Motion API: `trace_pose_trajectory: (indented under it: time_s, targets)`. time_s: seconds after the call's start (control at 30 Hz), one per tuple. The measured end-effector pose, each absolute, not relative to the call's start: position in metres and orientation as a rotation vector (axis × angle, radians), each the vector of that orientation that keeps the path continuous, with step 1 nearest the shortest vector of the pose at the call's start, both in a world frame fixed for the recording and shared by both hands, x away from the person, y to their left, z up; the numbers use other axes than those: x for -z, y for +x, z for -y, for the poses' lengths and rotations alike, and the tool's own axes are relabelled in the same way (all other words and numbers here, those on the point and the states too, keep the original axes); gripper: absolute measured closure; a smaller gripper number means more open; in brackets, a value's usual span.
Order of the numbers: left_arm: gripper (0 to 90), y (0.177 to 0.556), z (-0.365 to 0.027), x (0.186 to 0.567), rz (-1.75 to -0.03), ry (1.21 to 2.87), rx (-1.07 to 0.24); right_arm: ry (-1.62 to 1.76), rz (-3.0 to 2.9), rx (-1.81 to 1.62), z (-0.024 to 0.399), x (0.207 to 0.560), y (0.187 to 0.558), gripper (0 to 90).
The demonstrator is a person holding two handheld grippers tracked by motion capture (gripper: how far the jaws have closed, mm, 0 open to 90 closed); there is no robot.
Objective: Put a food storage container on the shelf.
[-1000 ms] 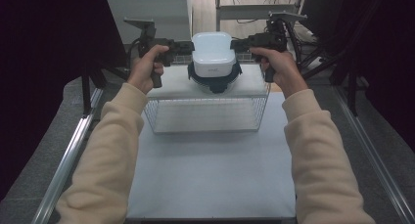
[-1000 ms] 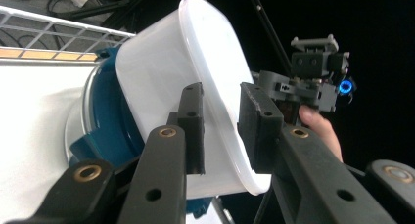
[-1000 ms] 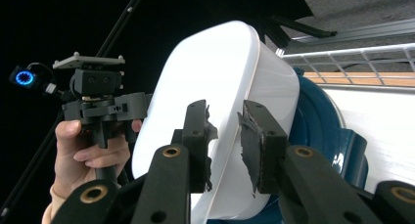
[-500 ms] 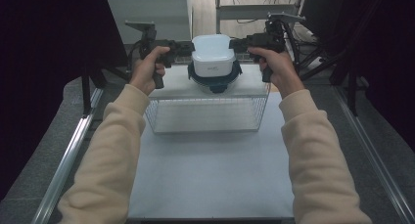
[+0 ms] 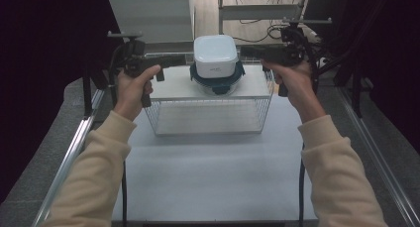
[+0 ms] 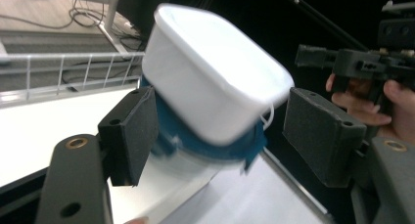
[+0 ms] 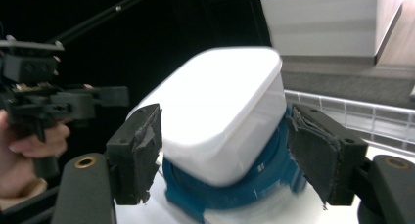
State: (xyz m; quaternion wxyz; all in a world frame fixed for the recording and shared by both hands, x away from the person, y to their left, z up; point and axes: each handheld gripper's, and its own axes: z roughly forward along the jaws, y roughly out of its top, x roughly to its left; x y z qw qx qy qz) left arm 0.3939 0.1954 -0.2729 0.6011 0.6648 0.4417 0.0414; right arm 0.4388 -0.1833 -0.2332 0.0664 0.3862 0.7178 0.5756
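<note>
A white square tub point(image 5: 215, 56) sits upside down on a clear container with a blue lid point(image 5: 198, 76). Both rest on a white board point(image 5: 171, 88) across a wire basket point(image 5: 208, 119). My left gripper point(image 5: 174, 62) is just left of the stack and my right gripper point(image 5: 250, 52) just right of it, both held level. Their jaws have just been opening. In the left gripper view the white tub point(image 6: 215, 87) and blue lid point(image 6: 195, 141) lie ahead between the spread pads point(image 6: 129, 136), untouched. The right gripper view shows the tub point(image 7: 220, 121) likewise, clear of the pads point(image 7: 318, 155).
The basket stands at the far end of a white table mat point(image 5: 213, 172). Metal rails point(image 5: 74, 152) run along both table sides. Dark stands and cables point(image 5: 252, 26) lie behind the basket. The right gripper point(image 6: 313, 55) shows beyond the tub in the left gripper view.
Both grippers have drawn outward, away from the stack, left one leftward and right one rightward. Their jaws opened and let go of the containers, which stay on the board.
</note>
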Motion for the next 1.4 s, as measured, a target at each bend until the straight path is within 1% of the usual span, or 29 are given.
trace_pose_trajectory:
  time_s: [0.17, 0.37, 0.47, 0.67, 0.77, 0.93, 1.17, 1.3, 1.4]
  targets:
    - [27.9, 0.36, -0.203, 0.294, -1.01, 1.596, -0.119, 1.065, -2.171, -1.699, 0.194, 0.249, 0.407, 27.3]
    - [27.1, 0.326, -0.21, 0.331, -1.031, 1.634, -0.094, 1.01, -2.192, -1.711, 0.205, 0.276, 0.373, 26.4]
    - [27.0, 0.311, -0.211, 0.351, -1.04, 1.675, -0.114, 0.986, -2.202, -1.717, 0.21, 0.293, 0.359, 25.7]
    - [26.6, 0.288, -0.213, 0.386, -1.062, 1.707, -0.156, 0.953, -2.211, -1.676, 0.216, 0.336, 0.333, 24.3]
    - [26.3, 0.28, -0.212, 0.403, -1.075, 1.739, -0.159, 0.966, -2.239, -1.63, 0.218, 0.36, 0.325, 23.1]
    - [26.1, 0.275, -0.215, 0.434, -1.125, 1.77, -0.123, 0.982, -2.28, -1.533, 0.223, 0.394, 0.315, 22.0]
    - [25.9, 0.272, -0.219, 0.463, -1.185, 1.814, -0.124, 1.067, -2.338, -1.427, 0.231, 0.441, 0.311, 21.9]
    - [25.9, 0.273, -0.219, 0.476, -1.212, 1.842, -0.127, 1.112, -2.364, -1.392, 0.232, 0.46, 0.313, 21.8]
    - [25.9, 0.273, -0.218, 0.478, -1.214, 1.862, -0.153, 1.11, -2.393, -1.351, 0.229, 0.466, 0.314, 21.4]
